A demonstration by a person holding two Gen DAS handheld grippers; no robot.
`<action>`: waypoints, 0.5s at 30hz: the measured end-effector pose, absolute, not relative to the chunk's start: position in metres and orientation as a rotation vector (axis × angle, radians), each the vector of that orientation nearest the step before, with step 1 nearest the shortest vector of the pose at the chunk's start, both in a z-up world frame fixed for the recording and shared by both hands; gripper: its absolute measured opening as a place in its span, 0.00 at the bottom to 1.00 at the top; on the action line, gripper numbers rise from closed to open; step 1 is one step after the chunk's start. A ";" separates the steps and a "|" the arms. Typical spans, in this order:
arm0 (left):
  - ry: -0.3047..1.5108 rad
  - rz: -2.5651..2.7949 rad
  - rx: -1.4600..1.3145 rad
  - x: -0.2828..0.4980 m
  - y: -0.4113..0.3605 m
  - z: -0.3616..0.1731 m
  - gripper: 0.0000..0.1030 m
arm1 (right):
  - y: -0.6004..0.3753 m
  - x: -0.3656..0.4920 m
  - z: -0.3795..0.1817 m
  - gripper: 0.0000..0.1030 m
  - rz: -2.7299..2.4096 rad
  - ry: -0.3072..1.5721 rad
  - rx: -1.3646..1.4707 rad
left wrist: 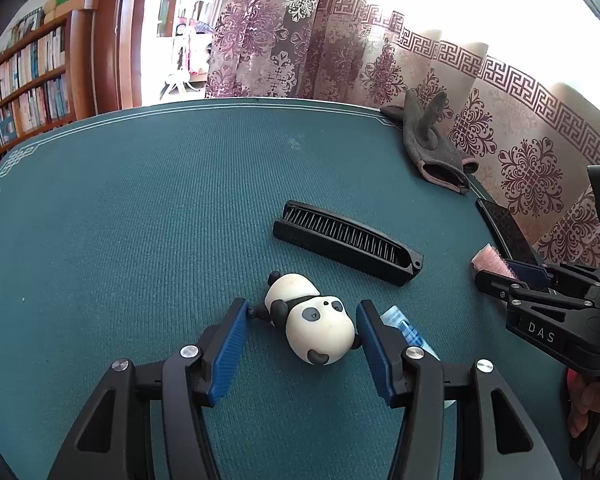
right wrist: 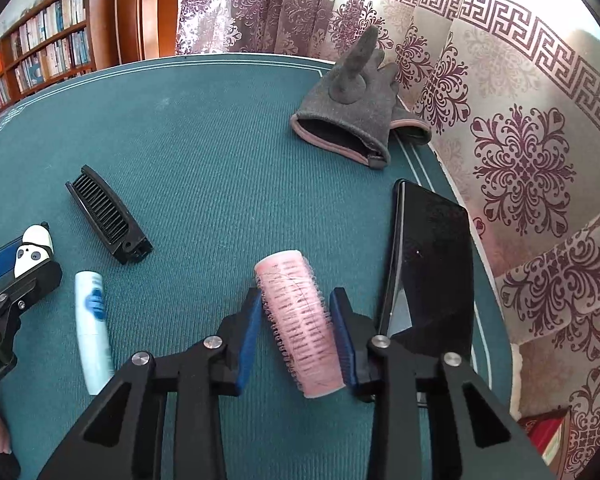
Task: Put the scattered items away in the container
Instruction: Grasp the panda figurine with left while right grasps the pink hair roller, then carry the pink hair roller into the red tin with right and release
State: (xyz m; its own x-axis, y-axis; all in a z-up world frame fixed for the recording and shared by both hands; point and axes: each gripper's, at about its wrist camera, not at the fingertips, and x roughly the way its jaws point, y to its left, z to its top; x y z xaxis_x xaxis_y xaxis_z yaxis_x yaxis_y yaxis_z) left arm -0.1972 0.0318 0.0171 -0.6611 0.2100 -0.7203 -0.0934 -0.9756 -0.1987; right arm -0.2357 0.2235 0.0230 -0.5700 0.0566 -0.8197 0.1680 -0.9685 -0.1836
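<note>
A panda toy (left wrist: 314, 320) lies on the green table mat between the open jaws of my left gripper (left wrist: 302, 320); the pads stand close on either side of it. It also shows in the right wrist view (right wrist: 34, 250). My right gripper (right wrist: 296, 320) is shut on a pink hair roller (right wrist: 298, 324), also seen in the left wrist view (left wrist: 492, 262). A black folding comb (left wrist: 348, 246) lies beyond the panda. A white-blue tube (right wrist: 92, 328) lies right of the left gripper. No container is clearly identifiable.
A pair of grey gloves (right wrist: 352, 116) lies at the far right of the mat. A black phone-like slab (right wrist: 432, 272) lies by the mat's right edge (right wrist: 416, 168). A patterned curtain hangs behind, a bookshelf (left wrist: 24, 80) stands far left.
</note>
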 end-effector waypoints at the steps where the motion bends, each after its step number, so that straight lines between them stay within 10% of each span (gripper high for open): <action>1: -0.219 2.710 -1.202 -0.197 0.031 0.017 0.54 | 0.222 -0.233 0.024 0.35 -2.703 0.381 1.419; 15: -0.324 2.700 -1.212 -0.198 0.017 0.021 0.54 | 0.186 -0.163 0.032 0.31 -2.617 0.214 1.309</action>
